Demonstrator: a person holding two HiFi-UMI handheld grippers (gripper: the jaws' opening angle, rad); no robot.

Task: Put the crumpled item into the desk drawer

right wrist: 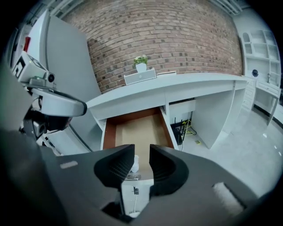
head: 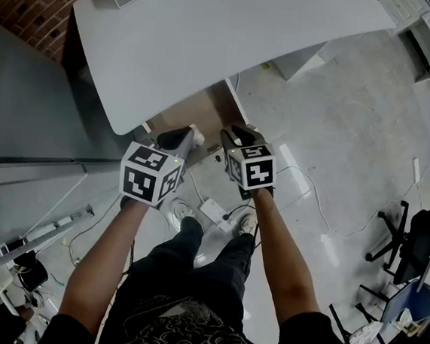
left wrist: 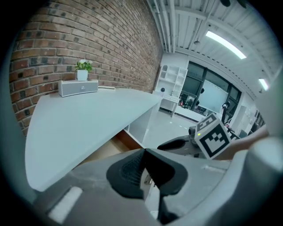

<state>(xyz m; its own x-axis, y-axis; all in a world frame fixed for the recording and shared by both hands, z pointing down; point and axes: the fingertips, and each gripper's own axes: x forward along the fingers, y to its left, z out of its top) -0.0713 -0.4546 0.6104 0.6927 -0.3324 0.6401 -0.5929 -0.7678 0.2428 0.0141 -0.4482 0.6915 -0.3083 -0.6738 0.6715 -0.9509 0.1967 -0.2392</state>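
The white desk has its drawer pulled out, showing a brown bottom. A small white crumpled item lies in the drawer near its front edge, seen through the gap of my right gripper. That gripper is open, above the drawer front, with its pads clear of the item. In the head view the drawer shows under the desk edge, with my left gripper and right gripper side by side over its front. The left gripper is shut with nothing between its pads.
A grey speaker and a small potted plant stand at the back of the desk against the brick wall. A grey cabinet stands to the left. A power strip and cables lie on the floor by the person's feet. An office chair is at the right.
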